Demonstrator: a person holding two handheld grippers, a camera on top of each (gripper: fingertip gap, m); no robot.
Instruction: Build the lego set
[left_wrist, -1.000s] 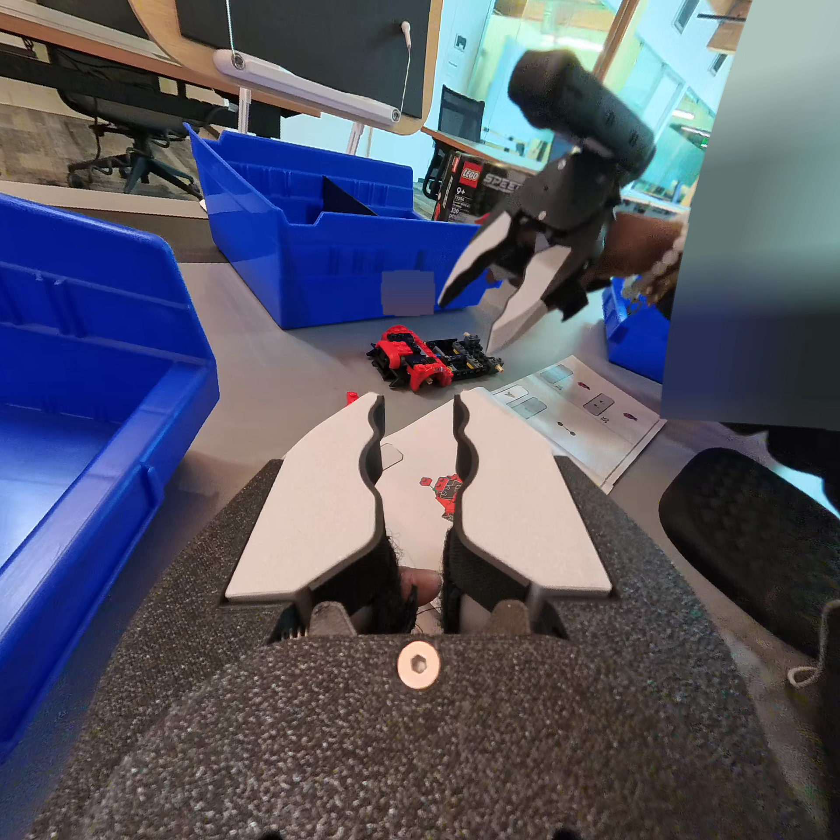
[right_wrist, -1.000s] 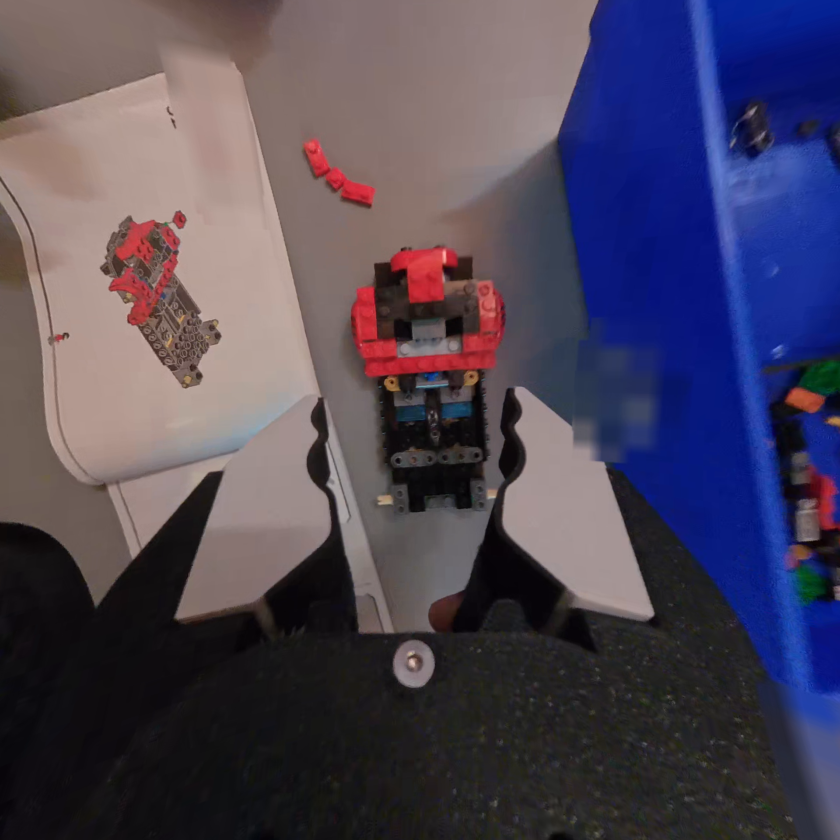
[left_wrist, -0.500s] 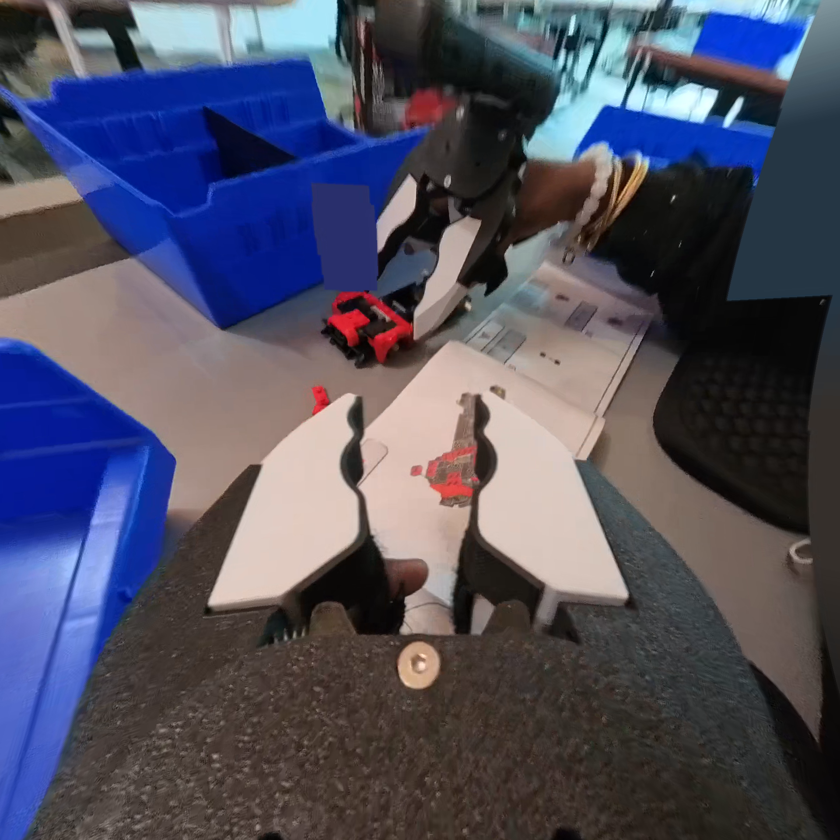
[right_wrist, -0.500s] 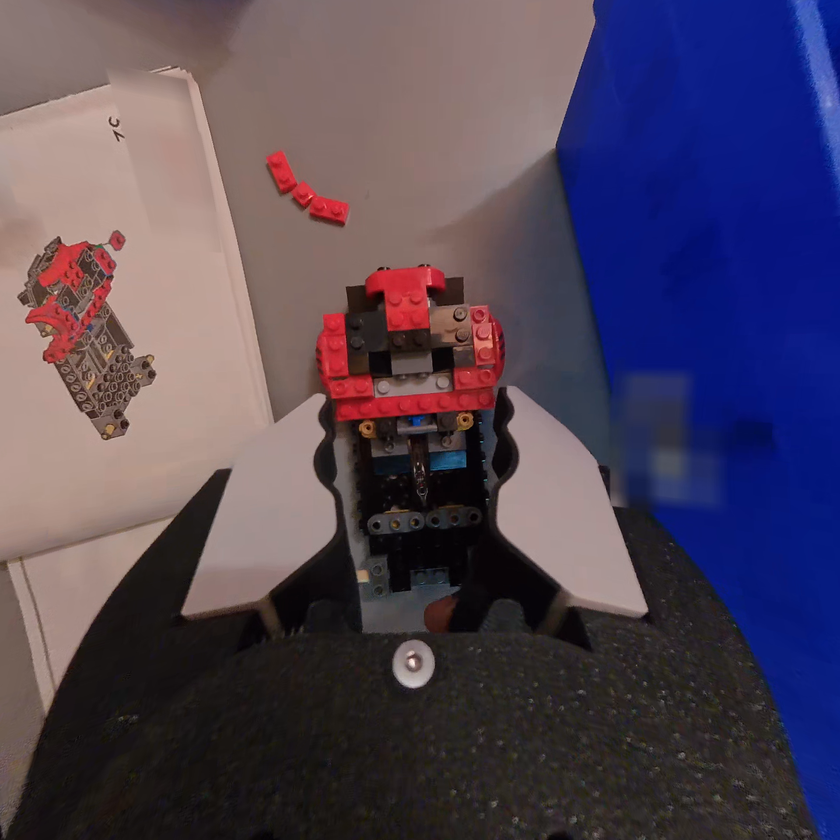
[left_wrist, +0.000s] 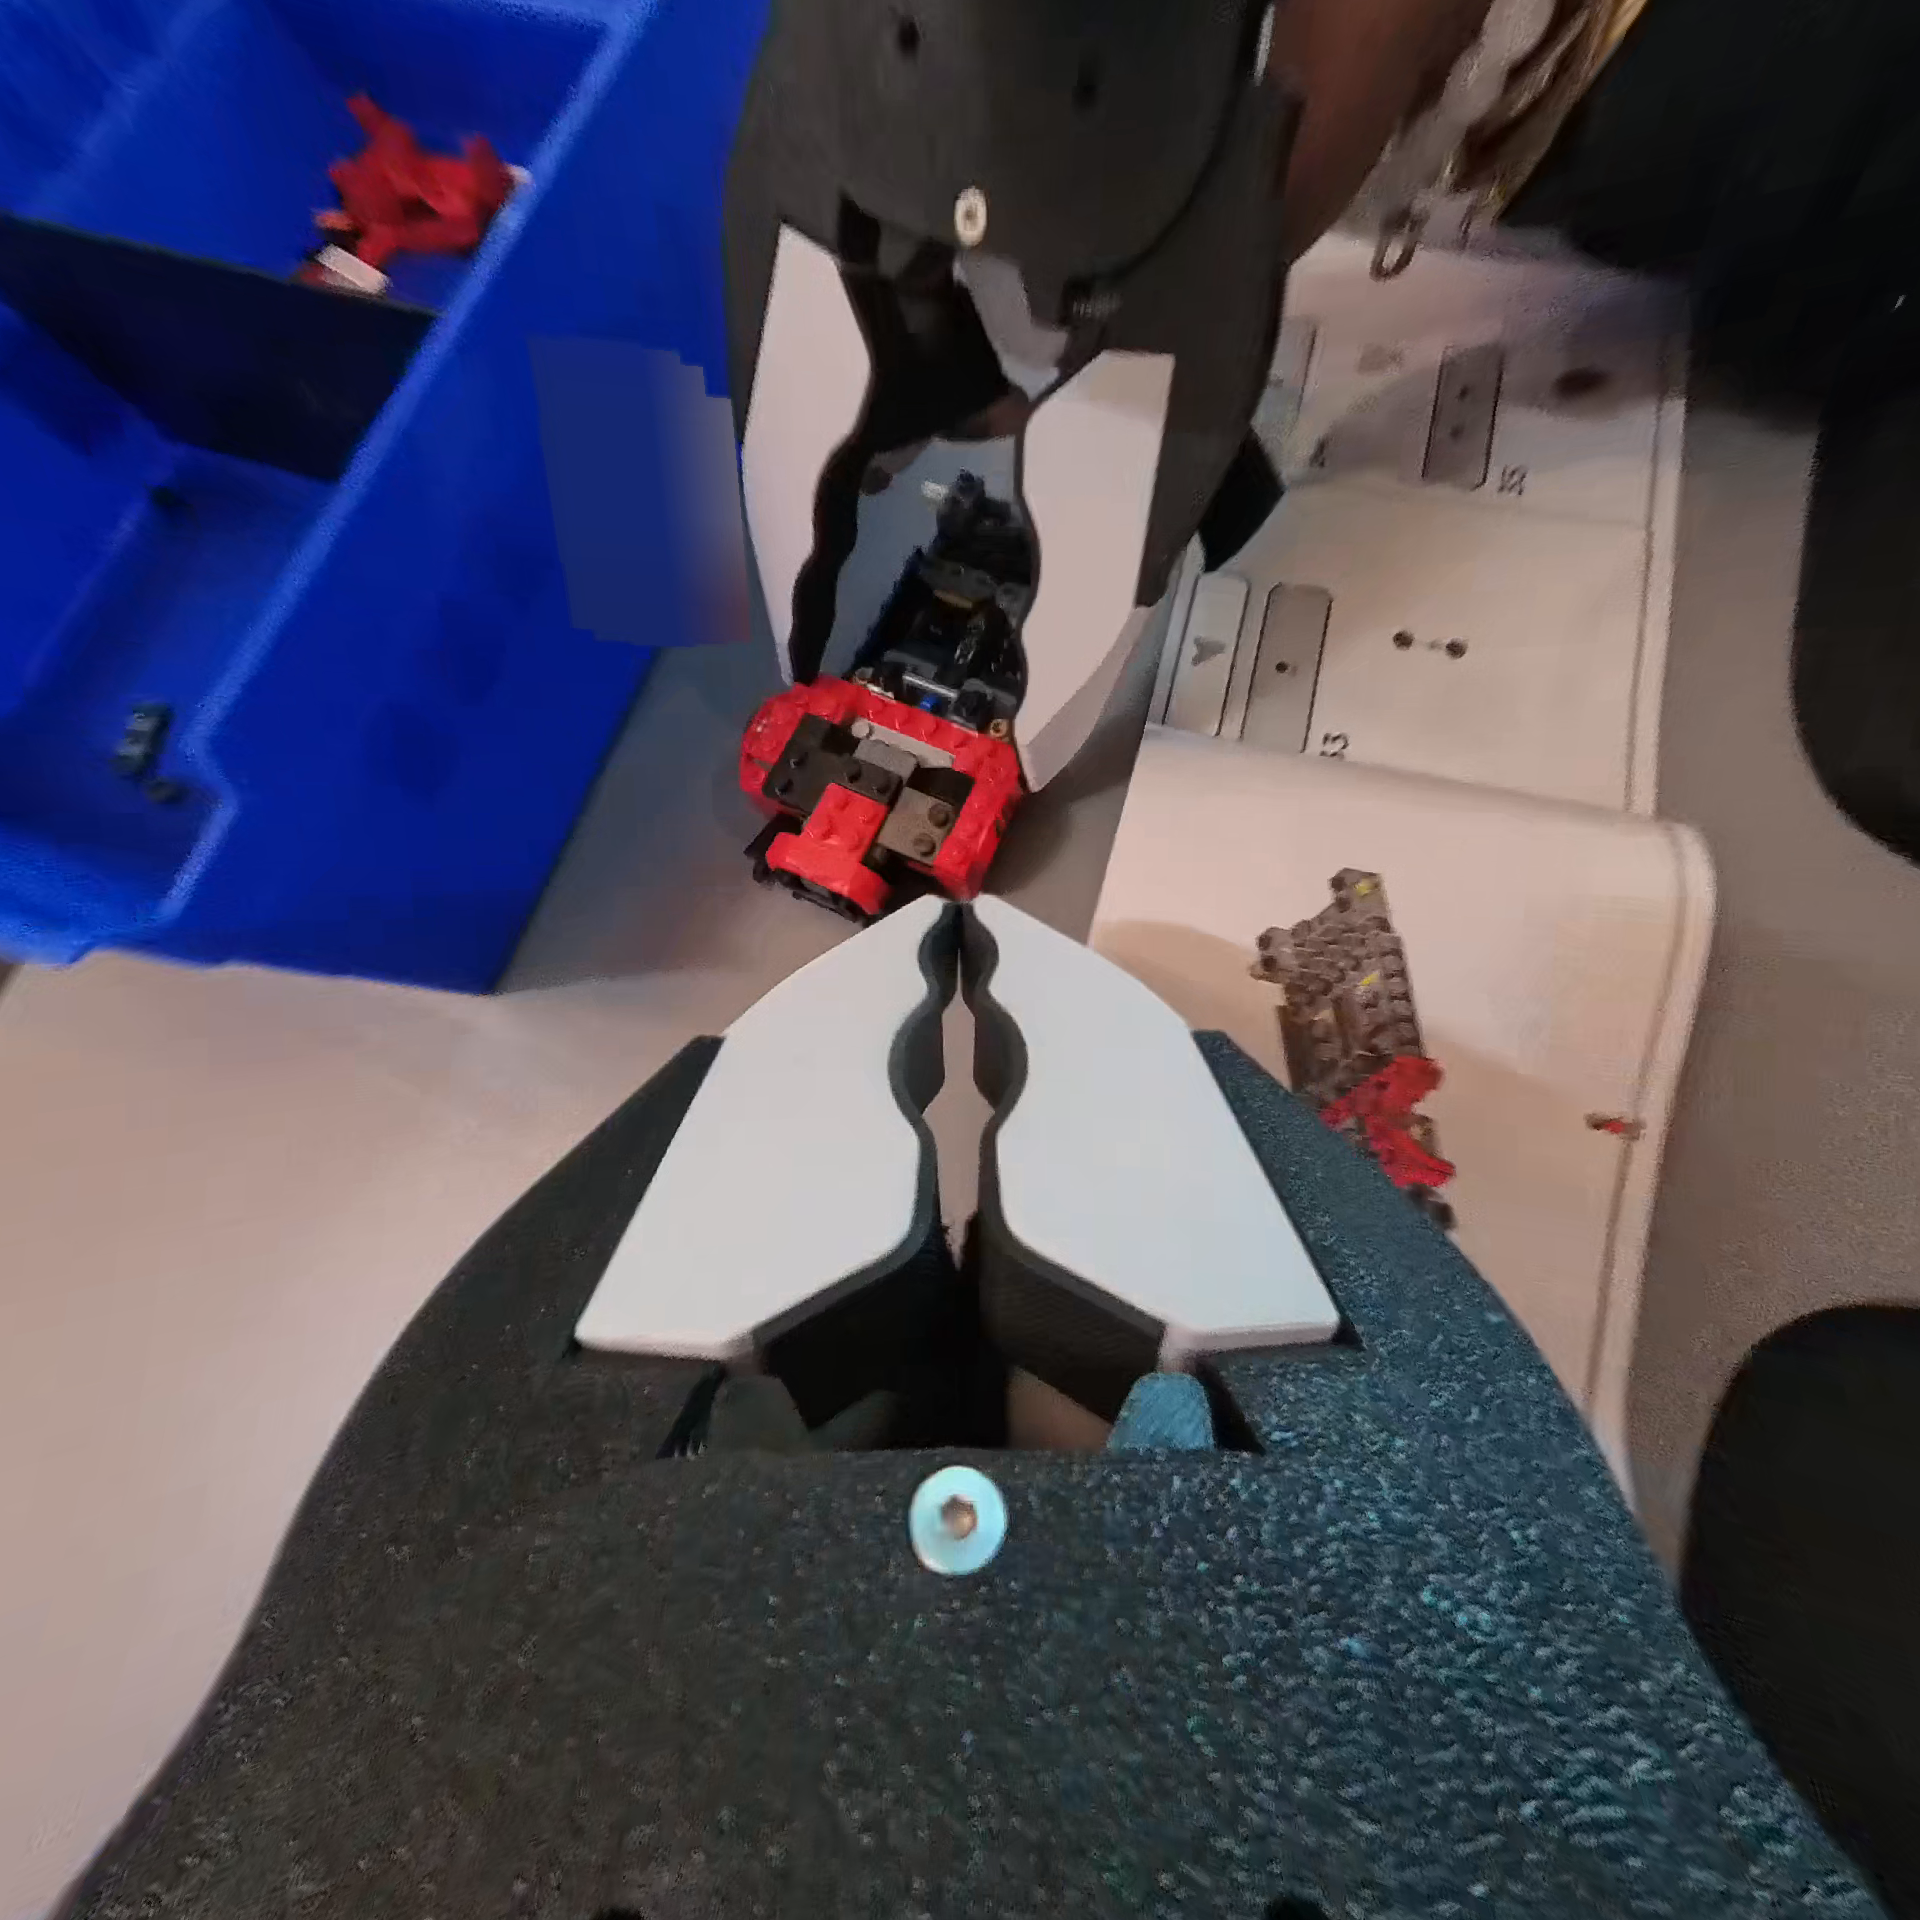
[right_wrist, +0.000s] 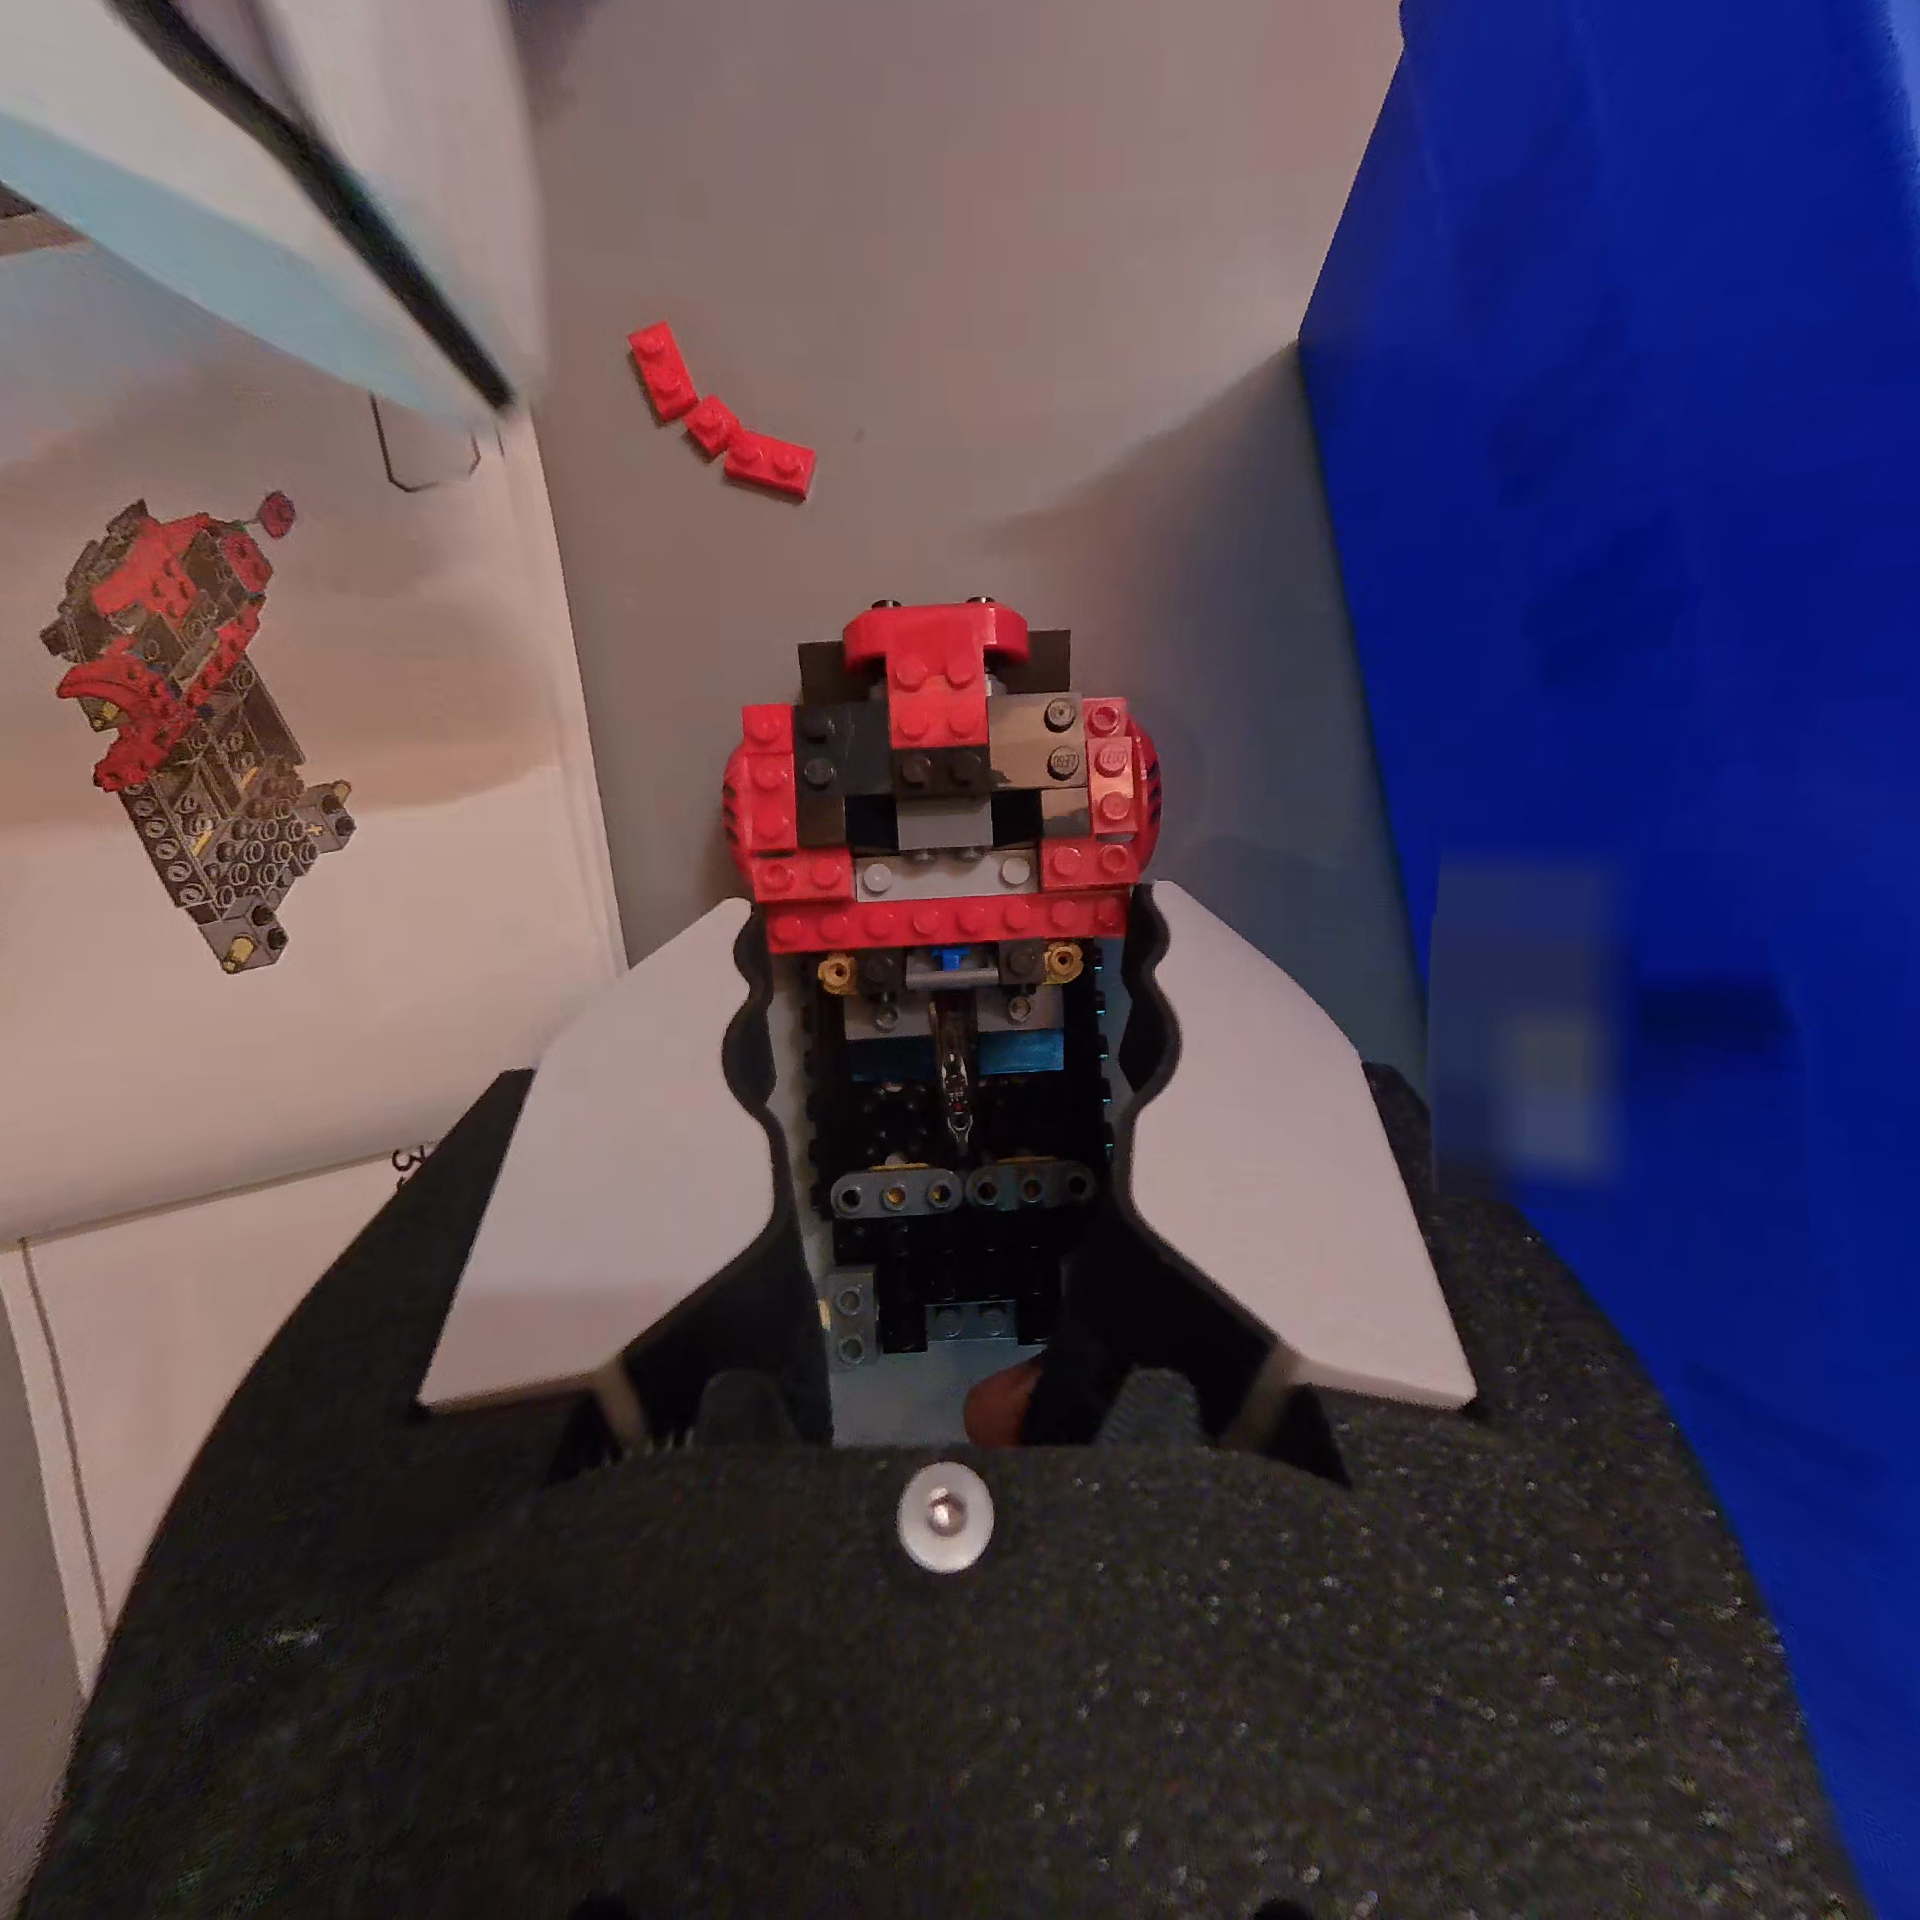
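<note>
A partly built lego car (right_wrist: 935, 790), red at the front with a black chassis, lies on the grey table; it also shows in the left wrist view (left_wrist: 883, 790). My right gripper (right_wrist: 940, 904) is open and straddles the chassis behind the red section. Its right finger is against the chassis and a thin strip of table shows on the left side. It also shows in the left wrist view (left_wrist: 909, 707). My left gripper (left_wrist: 951, 920) is shut and empty, with its tips just in front of the car's red nose.
Three loose red plates (right_wrist: 717, 421) lie on the table beyond the car. An open instruction booklet (right_wrist: 312, 935) lies left of it. A blue bin (right_wrist: 1662, 520) stands close on the right, and red parts lie inside it (left_wrist: 405, 203). Left tips to right tips: about 9 cm.
My right gripper came down around the car and narrowed a little. My left gripper shut and moved forward to the car's red nose.
</note>
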